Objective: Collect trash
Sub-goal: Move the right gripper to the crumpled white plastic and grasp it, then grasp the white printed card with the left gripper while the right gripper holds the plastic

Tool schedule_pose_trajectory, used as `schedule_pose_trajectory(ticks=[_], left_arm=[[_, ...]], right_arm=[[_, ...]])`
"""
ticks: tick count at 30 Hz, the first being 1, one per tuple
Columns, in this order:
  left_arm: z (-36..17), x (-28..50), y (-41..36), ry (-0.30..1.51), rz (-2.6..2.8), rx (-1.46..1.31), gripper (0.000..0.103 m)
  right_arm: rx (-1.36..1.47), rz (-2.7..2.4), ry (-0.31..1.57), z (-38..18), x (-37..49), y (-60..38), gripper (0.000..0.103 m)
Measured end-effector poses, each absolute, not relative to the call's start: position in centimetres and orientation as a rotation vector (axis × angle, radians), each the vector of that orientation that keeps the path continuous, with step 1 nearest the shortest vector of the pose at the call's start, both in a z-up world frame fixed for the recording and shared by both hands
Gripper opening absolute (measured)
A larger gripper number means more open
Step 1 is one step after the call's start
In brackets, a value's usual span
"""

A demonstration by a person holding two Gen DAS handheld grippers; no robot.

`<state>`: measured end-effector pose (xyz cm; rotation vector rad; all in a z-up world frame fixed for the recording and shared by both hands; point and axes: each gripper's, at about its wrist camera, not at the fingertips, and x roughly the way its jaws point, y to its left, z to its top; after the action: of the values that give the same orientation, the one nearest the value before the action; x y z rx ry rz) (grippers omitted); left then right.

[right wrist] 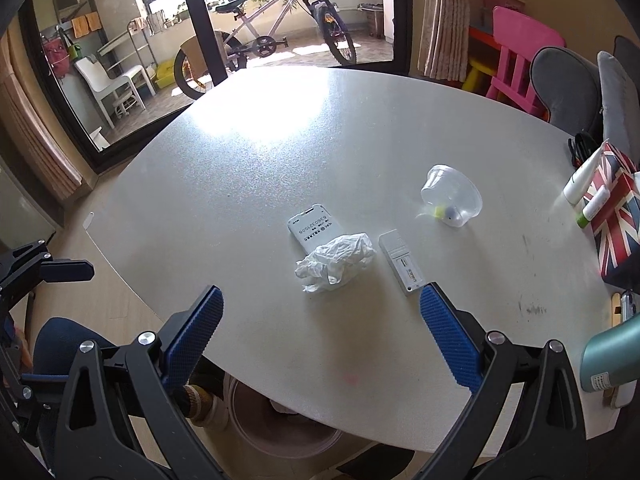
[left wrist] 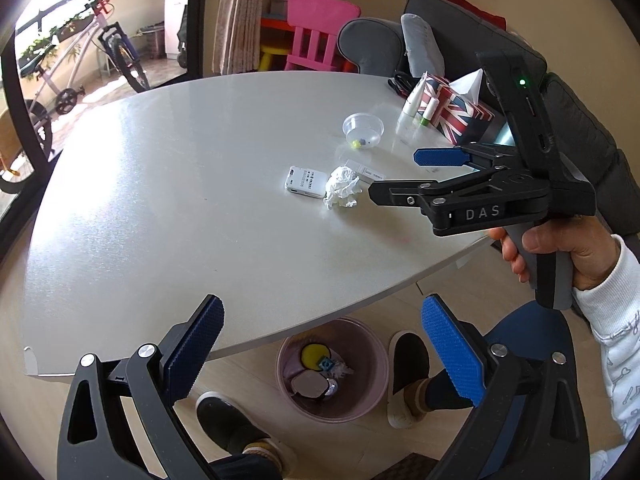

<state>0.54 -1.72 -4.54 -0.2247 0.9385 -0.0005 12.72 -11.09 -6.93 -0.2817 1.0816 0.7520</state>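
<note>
Step in hand, as I judge it: the reach for the tissue, grasp not yet made. Largest first. The counter (right wrist: 280,152) is a pale rounded slab with sun glare on its far side; beyond it a glass door with a bike (right wrist: 280,28) outside, and a pink chair (right wrist: 520,64) past its far right edge. Under the counter's near edge sits the bin (left wrist: 332,372), pinkish, with scraps already inside, between my shoes. A flag-print box (left wrist: 452,108) stands at the counter's right edge, with a clear cup (right wrist: 452,196) just inward of it.

The task's thing: a crumpled tissue (right wrist: 336,262) lies mid-counter, touching or overlapping a white card (right wrist: 310,226) on its far side, with a small white box (right wrist: 402,260) just right of it.

My right claw (right wrist: 320,340) is spread wide, empty, hovering near the tissue and pointed at it. My left claw (left wrist: 322,348) is also wide and empty, held off the counter's near edge above the bin.

Next move likely calls for lowering the right claw around the tissue, pinching only the paper and not the card, then carrying it to the bin.
</note>
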Motion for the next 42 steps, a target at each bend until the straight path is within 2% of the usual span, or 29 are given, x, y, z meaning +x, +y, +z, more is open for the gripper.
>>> schedule_pose_trajectory(ticks=[6, 8, 10, 11, 13, 14, 16, 17, 18, 19, 24, 42], left_arm=[[-4.6, 0.6, -1.1, 0.941, 0.007, -0.236, 0.095], [-4.7, 0.5, -0.9, 0.941, 0.007, -0.238, 0.095], [-4.8, 0.6, -0.8, 0.944, 0.01, -0.238, 0.095], [-4.8, 0.5, -0.7, 0.946, 0.01, -0.24, 0.095], [-4.9, 0.5, -0.6, 0.949, 0.01, -0.241, 0.095], [-4.9, 0.5, -0.5, 0.949, 0.01, -0.242, 0.095], [-5.1, 0.5, -0.4, 0.952, 0.009, -0.244, 0.095], [-5.2, 0.6, -0.4, 0.954, 0.008, -0.245, 0.095], [-5.2, 0.7, -0.4, 0.954, 0.007, -0.245, 0.095], [-5.2, 0.7, -0.4, 0.953, 0.006, -0.244, 0.095], [-5.1, 1.3, -0.5, 0.953, -0.003, -0.241, 0.095], [-4.2, 6.2, -1.1, 0.931, -0.031, -0.189, 0.095]], right_arm=[[-0.33, 0.763, 1.138, -9.0, 14.0, -9.2, 0.097], [-0.336, 0.773, 1.157, -9.6, 14.2, -8.7, 0.09], [-0.341, 0.778, 1.181, -10.2, 14.4, -8.3, 0.072], [-0.342, 0.781, 1.19, -10.5, 14.5, -8.2, 0.069], [-0.34, 0.777, 1.196, -10.8, 14.6, -8.1, 0.052], [-0.336, 0.776, 1.197, -10.8, 14.7, -8.1, 0.048], [-0.337, 0.769, 1.197, -10.9, 14.7, -8.1, 0.03], [-0.337, 0.766, 1.195, -10.9, 14.8, -8.1, 0.024], [-0.336, 0.763, 1.194, -10.9, 14.8, -8.2, 0.013], [-0.336, 0.76, 1.193, -10.9, 14.7, -8.2, 0.009], [-0.324, 0.76, 1.176, -10.4, 14.6, -8.8, 0.004], [-0.231, 0.719, 1.105, -6.0, 14.3, -13.9, 0.003]])
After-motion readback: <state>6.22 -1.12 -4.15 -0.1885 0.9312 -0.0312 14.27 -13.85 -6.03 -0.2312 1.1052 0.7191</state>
